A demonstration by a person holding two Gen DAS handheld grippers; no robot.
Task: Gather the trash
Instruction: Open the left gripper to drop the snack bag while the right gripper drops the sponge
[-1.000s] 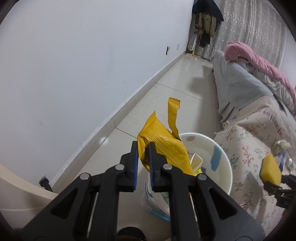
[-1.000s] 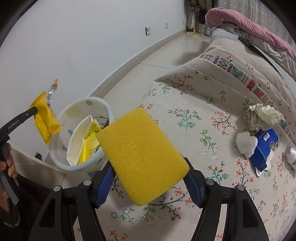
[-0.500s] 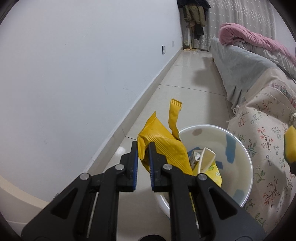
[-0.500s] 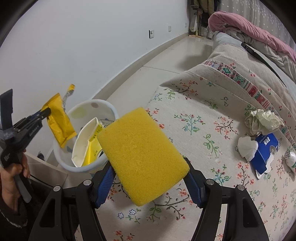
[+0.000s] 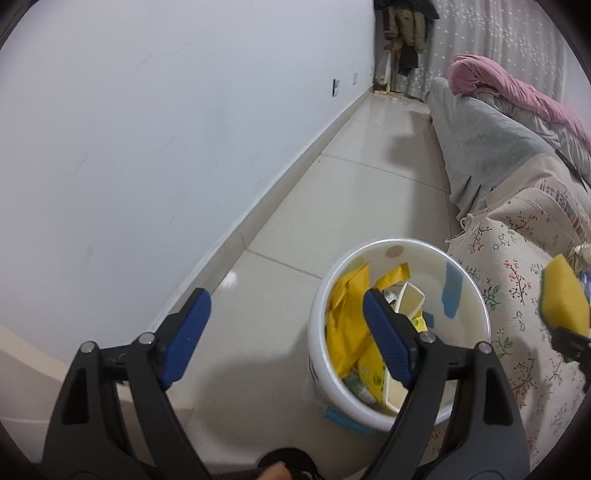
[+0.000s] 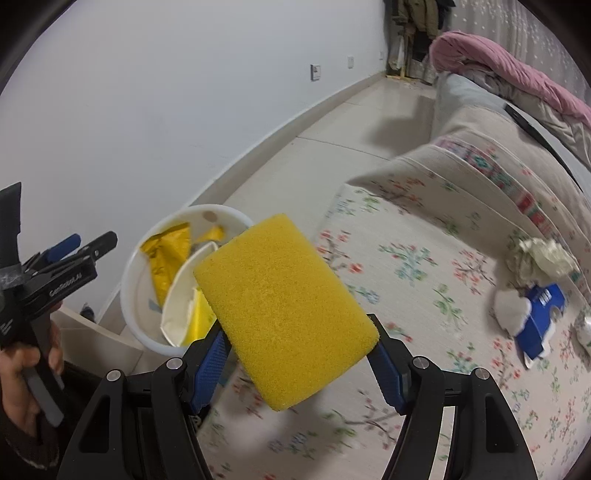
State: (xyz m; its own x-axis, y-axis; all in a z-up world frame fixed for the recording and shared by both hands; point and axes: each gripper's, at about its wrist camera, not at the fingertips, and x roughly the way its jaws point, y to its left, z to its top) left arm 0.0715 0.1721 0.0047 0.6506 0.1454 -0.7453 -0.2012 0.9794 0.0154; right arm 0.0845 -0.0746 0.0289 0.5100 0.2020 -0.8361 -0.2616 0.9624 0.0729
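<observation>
Left tongs (image 5: 284, 334) opening, empty, above the bin (image 5: 402, 413) at five o'clock — right tongs (image 6: 297, 354), clamped on the sponge (image 6: 284, 310), should centre over it before releasing.

There is one white bin (image 5: 402, 408) and one yellow sponge (image 6: 284, 310). One yellow wrapper (image 5: 347, 325) lies in the bin. On the bed sit one blue box (image 6: 541, 321), one white tissue (image 6: 509, 306) and one crumpled paper ball (image 6: 541, 260). There are two tongs (image 5: 284, 332) (image 6: 299, 360).

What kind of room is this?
Most likely a bedroom: a bed with a flowered cover and a pink quilt beside a tiled floor, with clothes hanging at the far end.
</observation>
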